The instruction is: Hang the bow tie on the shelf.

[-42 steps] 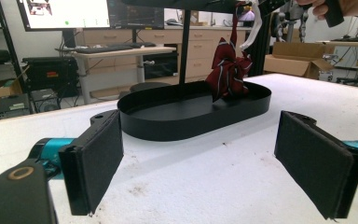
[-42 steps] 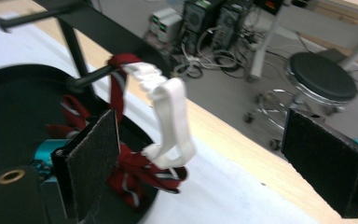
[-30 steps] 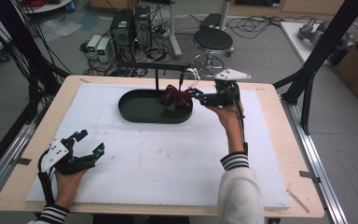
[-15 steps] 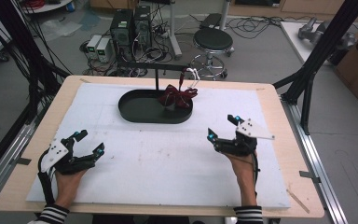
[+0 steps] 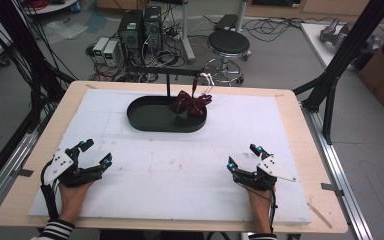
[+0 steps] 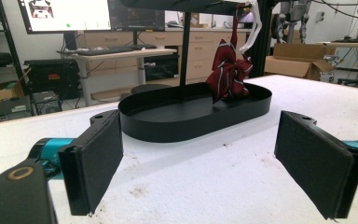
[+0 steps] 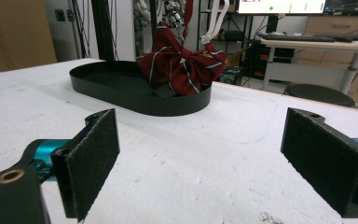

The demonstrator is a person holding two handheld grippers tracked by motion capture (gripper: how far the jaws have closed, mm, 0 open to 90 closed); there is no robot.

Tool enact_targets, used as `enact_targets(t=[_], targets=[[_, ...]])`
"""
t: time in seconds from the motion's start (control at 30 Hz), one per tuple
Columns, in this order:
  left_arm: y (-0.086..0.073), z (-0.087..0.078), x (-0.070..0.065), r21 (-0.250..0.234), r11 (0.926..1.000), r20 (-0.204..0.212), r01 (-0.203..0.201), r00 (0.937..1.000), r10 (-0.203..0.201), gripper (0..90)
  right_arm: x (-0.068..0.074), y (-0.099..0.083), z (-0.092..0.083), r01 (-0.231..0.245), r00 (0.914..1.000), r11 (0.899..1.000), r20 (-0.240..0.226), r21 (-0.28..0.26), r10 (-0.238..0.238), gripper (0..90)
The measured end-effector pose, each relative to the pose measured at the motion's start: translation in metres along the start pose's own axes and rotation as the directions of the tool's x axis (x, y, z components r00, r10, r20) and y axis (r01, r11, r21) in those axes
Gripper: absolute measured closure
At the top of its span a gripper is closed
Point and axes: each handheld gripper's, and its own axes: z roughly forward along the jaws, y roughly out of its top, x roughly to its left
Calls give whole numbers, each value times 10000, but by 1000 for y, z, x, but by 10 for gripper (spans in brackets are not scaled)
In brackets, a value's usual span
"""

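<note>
Your right gripper rests on the white pad near your edge of the table, jaws wide apart and holding nothing. Your left gripper sits the same way, spread and empty. The bow is well ahead of both, hanging from the stand's bar over the black tray. From the right gripper it lies ahead and slightly left; from the left gripper it is ahead and to the right.

The hanging looks done, so judge it before moving on. In the right gripper view the bow seems to brush the tray rim, though it is hard to tell touching from just above. If you reach back in, come straight ahead with the jaws wide, stay above the rim, and avoid the white loop that carries it.
</note>
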Motion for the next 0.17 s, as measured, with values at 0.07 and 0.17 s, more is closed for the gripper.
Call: enact_targets(t=[0.07, 0.17], targets=[[0, 0, 0, -29, 10000, -19, 9, 10000, -9, 157, 2, 0, -1, 125, 9999, 9999, 36, -58, -125, 106], [0, 0, 0, -23, 10000, -27, 74, 10000, -74, 157, 2, -1, -3, 123, 9999, 9996, 69, -238, -121, 106]])
